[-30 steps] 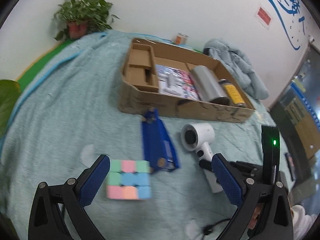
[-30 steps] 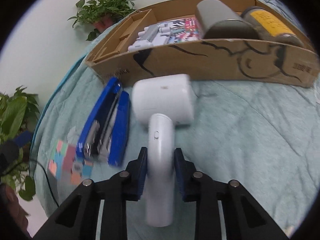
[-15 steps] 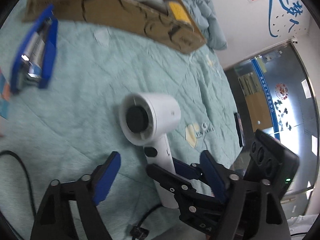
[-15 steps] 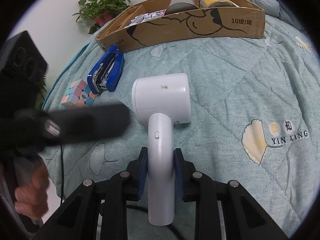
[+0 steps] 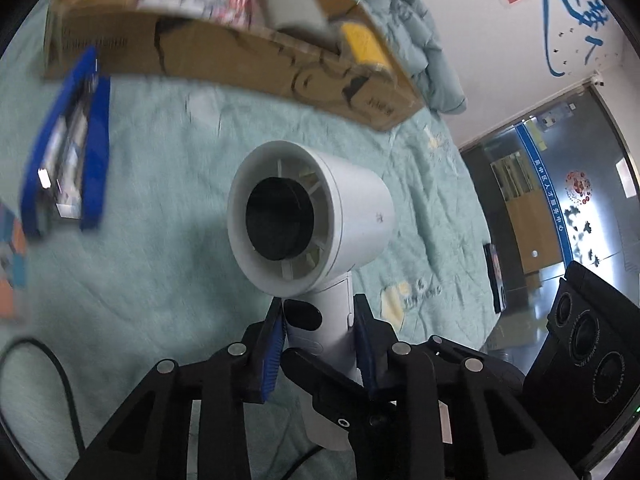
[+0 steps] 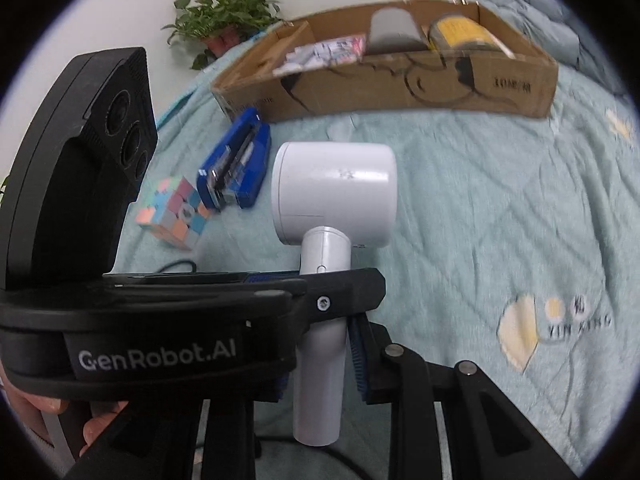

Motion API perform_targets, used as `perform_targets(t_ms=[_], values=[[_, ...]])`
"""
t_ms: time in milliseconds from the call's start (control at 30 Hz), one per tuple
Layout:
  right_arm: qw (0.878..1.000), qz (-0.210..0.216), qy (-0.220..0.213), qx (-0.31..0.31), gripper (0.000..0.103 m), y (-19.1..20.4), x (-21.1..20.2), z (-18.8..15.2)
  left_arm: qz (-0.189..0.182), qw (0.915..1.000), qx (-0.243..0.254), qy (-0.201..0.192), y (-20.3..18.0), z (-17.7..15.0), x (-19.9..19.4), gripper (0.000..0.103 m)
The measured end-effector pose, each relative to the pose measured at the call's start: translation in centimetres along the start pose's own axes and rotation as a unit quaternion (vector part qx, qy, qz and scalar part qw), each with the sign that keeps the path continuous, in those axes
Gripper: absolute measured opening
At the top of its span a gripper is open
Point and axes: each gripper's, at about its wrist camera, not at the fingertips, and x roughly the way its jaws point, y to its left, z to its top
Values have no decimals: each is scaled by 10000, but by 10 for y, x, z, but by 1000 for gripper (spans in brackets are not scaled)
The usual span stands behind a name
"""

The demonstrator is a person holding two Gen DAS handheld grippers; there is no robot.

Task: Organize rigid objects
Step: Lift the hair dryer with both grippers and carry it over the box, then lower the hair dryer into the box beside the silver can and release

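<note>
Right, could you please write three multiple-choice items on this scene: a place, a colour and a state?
1. Where does the blue stapler lie? A) on the blanket between the cube and the cardboard box; B) inside the box; C) on the floor.
2. What colour is the hair dryer? A) black; B) pink; C) white.
3. What is the left gripper doing? A) hanging open; B) clamping the dryer's handle; C) gripping the cube.
Answers: 1 A, it rests on the blanket outside the box; 2 C, its barrel and handle are white; 3 B, both pads press the handle.
</note>
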Motion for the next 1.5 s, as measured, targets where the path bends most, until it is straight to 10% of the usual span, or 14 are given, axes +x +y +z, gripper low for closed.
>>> perform_targets(t_ms=[367, 733, 1200, 1367, 1433, 1500], values=[[9913, 64, -1216, -505, 23, 41, -21, 114, 237, 9927, 731, -934, -14, 127, -86, 29], [9961, -3, -880, -80, 24, 17, 32, 242, -44, 9985, 472, -289, 43, 295, -34, 29], [9974, -580, -92, 429, 23, -12, 110, 252, -326, 9986, 18, 418, 109, 314, 46, 31], [9962, -709, -197, 465, 25, -10, 104, 252, -135, 9994, 200, 253, 99, 308, 31, 53], [9961, -743, -296, 379, 35, -7, 95, 251, 72, 9990, 433, 43, 88, 299, 15, 60], [9953, -733, -575, 253, 69, -2, 76, 245, 416, 9967, 607, -345, 80, 286, -8, 67]])
